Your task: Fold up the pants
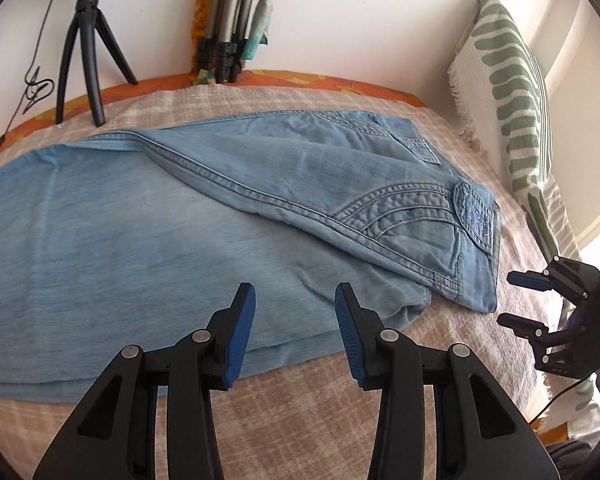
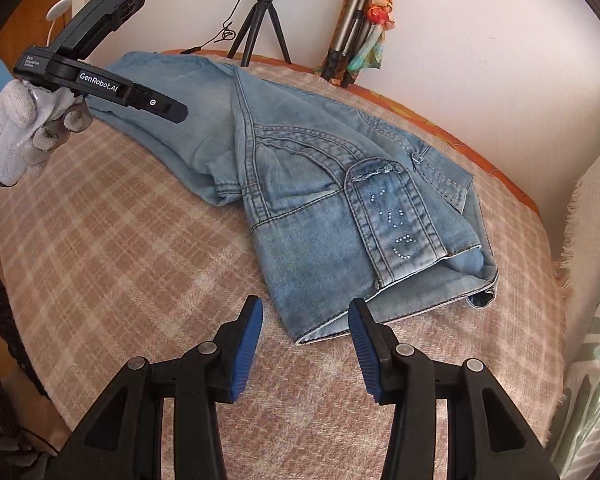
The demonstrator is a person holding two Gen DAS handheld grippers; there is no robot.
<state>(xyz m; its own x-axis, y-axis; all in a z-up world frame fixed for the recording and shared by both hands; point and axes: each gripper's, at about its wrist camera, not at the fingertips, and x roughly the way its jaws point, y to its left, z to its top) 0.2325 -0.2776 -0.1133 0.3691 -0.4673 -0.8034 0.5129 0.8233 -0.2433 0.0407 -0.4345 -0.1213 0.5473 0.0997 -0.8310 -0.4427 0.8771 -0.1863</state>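
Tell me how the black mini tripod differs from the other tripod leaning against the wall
The black mini tripod stands upright with legs spread; the grey tripod has legs folded together, propped in the corner. The mini tripod is bare; the grey one has a colourful scarf tied on it. Both sit at the wall behind the jeans.

One pants (image 1: pixel 180 220), two grippers (image 1: pixel 295 300)
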